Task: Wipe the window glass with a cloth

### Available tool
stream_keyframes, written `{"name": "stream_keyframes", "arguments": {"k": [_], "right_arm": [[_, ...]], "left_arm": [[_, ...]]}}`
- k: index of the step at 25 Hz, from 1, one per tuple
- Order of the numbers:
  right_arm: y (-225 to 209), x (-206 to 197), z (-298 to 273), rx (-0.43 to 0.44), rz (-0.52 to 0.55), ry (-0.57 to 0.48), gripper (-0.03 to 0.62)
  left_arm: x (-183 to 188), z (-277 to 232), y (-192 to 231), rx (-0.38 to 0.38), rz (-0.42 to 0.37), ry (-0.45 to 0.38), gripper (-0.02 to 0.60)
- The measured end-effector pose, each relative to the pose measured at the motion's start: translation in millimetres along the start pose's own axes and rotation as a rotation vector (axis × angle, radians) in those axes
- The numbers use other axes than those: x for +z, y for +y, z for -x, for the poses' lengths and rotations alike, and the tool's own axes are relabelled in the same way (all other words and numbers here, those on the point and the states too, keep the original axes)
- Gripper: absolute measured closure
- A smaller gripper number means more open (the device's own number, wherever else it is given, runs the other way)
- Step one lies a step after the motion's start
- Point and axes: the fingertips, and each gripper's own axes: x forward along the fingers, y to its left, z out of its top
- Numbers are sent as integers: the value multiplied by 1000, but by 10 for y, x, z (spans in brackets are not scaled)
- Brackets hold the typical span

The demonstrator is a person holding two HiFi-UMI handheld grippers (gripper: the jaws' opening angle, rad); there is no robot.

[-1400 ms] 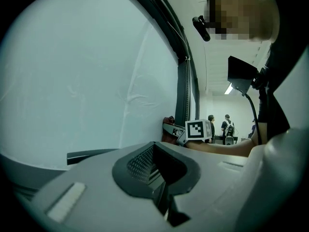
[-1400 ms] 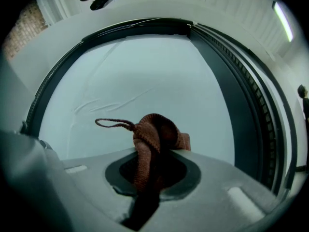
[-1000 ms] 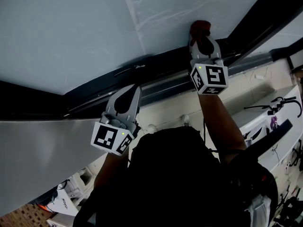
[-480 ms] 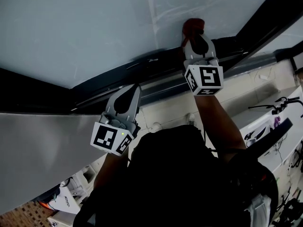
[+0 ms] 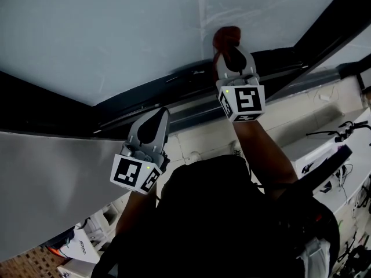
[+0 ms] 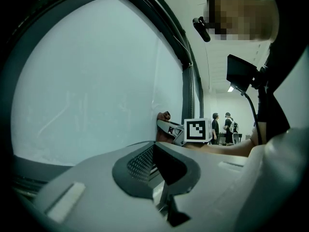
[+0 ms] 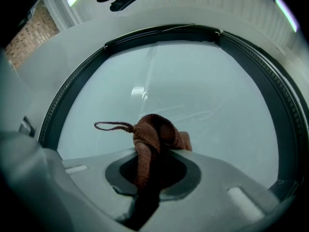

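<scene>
The window glass (image 5: 116,33) fills the top of the head view. My right gripper (image 5: 228,46) is shut on a red-brown cloth (image 5: 226,36) and presses it against the lower edge of the pane, just above the dark frame (image 5: 145,91). In the right gripper view the bunched cloth (image 7: 153,134) sticks out between the jaws against the glass (image 7: 193,91), with a thin loop trailing to the left. My left gripper (image 5: 160,113) is shut and holds nothing; it sits lower and to the left, below the frame. The left gripper view shows the cloth (image 6: 163,116) touching the pane (image 6: 96,91).
A grey slanted panel (image 5: 52,178) lies at lower left under the frame. A dark diagonal frame bar (image 5: 324,22) runs up at the right of the pane. Two people (image 6: 227,127) stand far off in the room. Bicycle handlebars (image 5: 327,132) show at far right.
My right gripper has slid left along the bottom edge of the glass with the cloth in it. The left gripper has hardly moved.
</scene>
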Motion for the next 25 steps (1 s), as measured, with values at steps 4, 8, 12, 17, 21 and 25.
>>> {"name": "stream_keyframes", "arguments": {"k": [4, 8, 12, 17, 21, 25], "right_arm": [[230, 10, -29, 50, 21, -2, 557], [452, 54, -58, 96, 37, -12, 557], [559, 56, -79, 117, 28, -7, 557], [578, 43, -84, 134, 35, 2, 557], [549, 54, -63, 183, 26, 25, 557], [458, 107, 35, 204, 29, 37, 557]], "left_arm": [[6, 41, 28, 0, -1, -2, 565], [32, 67, 31, -4, -4, -8, 565], [44, 84, 47, -2, -5, -13, 565], [47, 64, 31, -13, -5, -15, 565], [61, -14, -37, -40, -7, -14, 565], [96, -146, -141, -78, -12, -19, 565]]}}
